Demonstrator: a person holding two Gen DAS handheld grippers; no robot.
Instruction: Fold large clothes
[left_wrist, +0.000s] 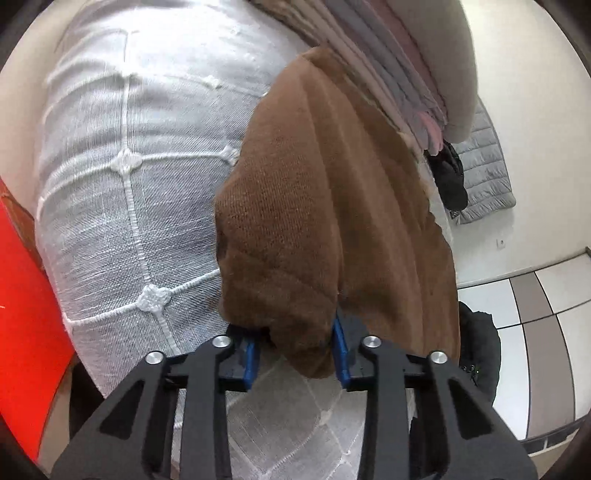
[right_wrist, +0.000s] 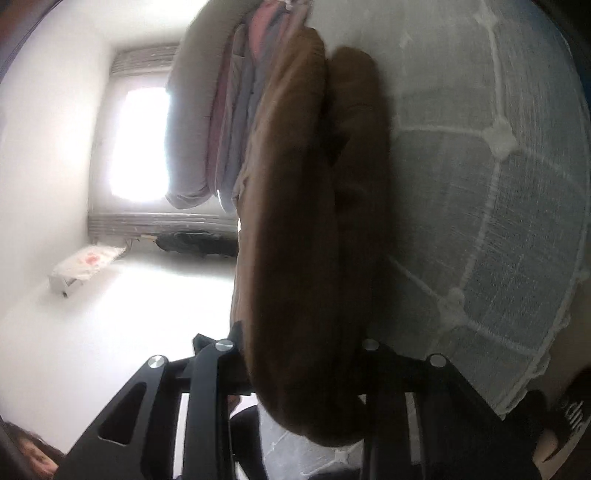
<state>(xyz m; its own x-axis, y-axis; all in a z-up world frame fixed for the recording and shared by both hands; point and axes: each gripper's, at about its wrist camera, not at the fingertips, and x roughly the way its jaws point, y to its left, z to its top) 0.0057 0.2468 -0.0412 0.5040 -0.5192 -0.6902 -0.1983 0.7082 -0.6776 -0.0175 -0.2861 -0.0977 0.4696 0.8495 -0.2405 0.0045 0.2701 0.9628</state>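
A thick brown knitted garment (left_wrist: 332, 203) lies folded on a white cover stitched in a diamond grid (left_wrist: 129, 166). My left gripper (left_wrist: 295, 354) is shut on the near end of the garment, whose bunched fold fills the gap between the blue pads (left_wrist: 341, 354). In the right wrist view the same brown garment (right_wrist: 295, 221) runs away from the camera as two thick rolls. My right gripper (right_wrist: 303, 354) is shut on its near end, and the cloth hides the pads. The white cover (right_wrist: 480, 203) is to its right.
A stack of folded grey, pink and beige clothes (left_wrist: 388, 55) (right_wrist: 229, 110) lies just beyond the brown garment. A grey quilted jacket (left_wrist: 484, 166), a dark item (left_wrist: 450, 177) and tiled floor (left_wrist: 535, 314) are at the right. A red object (left_wrist: 22, 314) borders the left. A bright window (right_wrist: 140, 140) glares.
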